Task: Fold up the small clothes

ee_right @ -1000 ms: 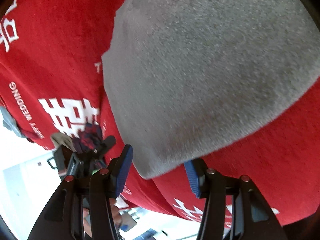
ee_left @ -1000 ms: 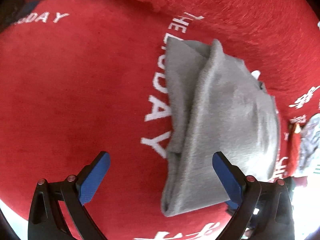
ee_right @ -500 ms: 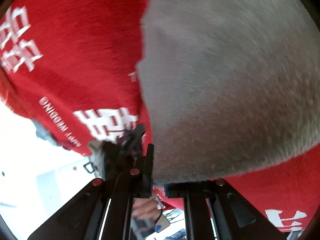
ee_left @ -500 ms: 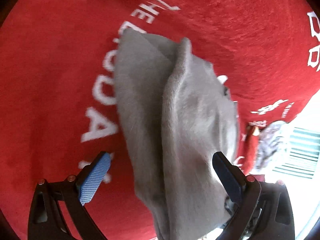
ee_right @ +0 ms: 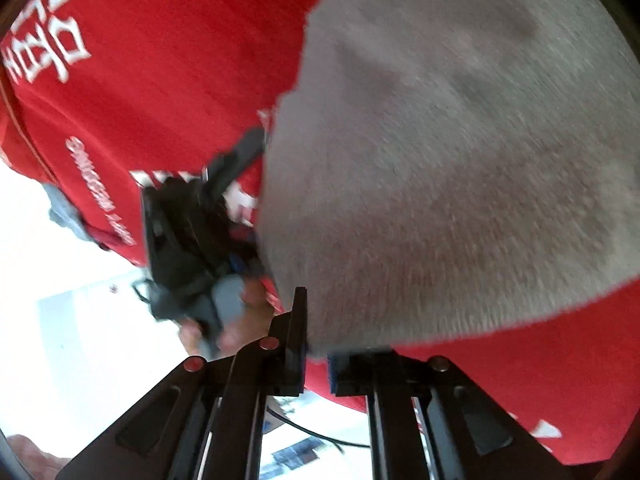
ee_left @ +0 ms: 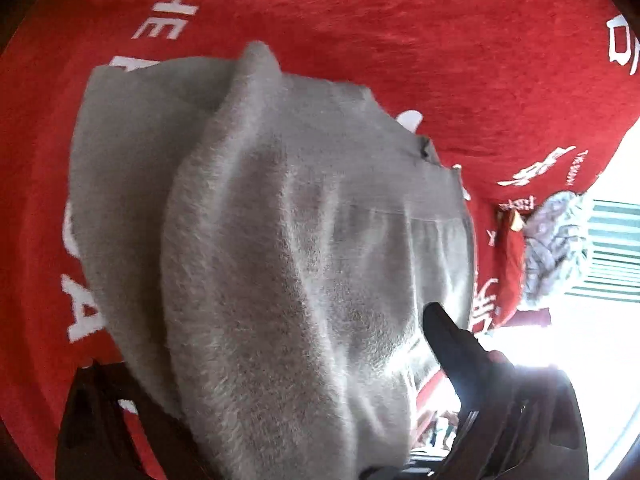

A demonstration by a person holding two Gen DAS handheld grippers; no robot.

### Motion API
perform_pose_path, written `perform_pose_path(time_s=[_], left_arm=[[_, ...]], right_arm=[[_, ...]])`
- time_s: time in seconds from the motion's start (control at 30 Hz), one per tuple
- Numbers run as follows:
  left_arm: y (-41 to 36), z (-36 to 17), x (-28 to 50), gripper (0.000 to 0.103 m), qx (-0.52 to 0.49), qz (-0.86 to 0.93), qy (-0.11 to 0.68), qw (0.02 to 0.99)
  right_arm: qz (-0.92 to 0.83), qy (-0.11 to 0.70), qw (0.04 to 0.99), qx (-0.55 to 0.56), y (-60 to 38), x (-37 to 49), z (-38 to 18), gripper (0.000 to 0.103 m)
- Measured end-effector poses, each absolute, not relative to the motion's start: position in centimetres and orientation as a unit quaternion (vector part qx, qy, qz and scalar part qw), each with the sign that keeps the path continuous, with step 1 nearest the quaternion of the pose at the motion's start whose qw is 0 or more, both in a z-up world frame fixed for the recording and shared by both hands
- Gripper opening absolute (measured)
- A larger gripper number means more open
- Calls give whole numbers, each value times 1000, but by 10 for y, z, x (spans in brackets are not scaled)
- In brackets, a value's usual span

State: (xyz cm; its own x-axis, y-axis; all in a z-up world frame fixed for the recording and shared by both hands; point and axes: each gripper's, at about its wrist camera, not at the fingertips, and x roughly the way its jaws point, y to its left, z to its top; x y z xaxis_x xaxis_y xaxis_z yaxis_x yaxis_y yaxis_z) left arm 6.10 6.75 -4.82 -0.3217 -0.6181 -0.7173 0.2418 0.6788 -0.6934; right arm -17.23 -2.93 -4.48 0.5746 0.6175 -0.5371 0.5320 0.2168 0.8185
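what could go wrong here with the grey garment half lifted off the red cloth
The right gripper pinches only the hem of the grey fleece garment, so it could slip out. The garment drapes over the left gripper, whose fingers stand wide apart and could snag it. The red cloth might drag along.

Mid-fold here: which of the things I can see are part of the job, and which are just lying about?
Part of the job:
- grey fleece garment
- right gripper, shut on the garment's edge
- left gripper, garment draped across it

Lying about:
- red printed cloth underneath
- grey patterned bundle at its far edge
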Motion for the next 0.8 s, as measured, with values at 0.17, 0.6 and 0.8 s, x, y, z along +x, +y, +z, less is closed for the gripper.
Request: perform_pose_path(time_s=[0.17, 0.6, 0.8], left_arm=[[59, -41, 56, 98, -86, -363, 714, 592], [57, -26, 51, 21, -31, -304, 688, 658], [40, 12, 41, 20, -49, -334, 659, 673]], right_arm=[[30, 545, 627, 556, -34, -188, -42, 23], [-97, 540, 751, 367, -132, -139, 10, 5], [-82, 572, 751, 318, -131, -119, -17, 4]])
